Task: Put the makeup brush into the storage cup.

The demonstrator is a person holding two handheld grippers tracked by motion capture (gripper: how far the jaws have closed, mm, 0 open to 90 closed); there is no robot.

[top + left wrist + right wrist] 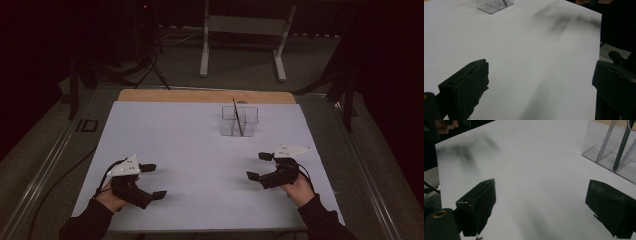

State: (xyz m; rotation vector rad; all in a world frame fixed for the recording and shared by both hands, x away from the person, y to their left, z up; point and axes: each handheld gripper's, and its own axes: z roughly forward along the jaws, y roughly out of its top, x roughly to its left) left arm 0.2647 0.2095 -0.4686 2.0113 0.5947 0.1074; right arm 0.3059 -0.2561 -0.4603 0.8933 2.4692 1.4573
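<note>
A clear plastic box [239, 121] with compartments stands on the white sheet [200, 150] toward the back right; a thin dark stick [237, 116] leans upright in it. The box [614, 150] fills the upper right of the right gripper view, and its corner [494, 5] shows at the top of the left gripper view. My left gripper [153, 181] rests low over the sheet at the front left, open and empty. At the front right my right gripper [259, 166] is open too, with nothing between its jaws. Both point inward toward the middle of the sheet.
The white sheet covers a wooden tabletop [205, 96] whose far edge shows behind it. A white metal stand [245, 30] and a tripod [150, 60] are on the dark floor beyond the table. Metal rails [50, 160] run along the table's sides.
</note>
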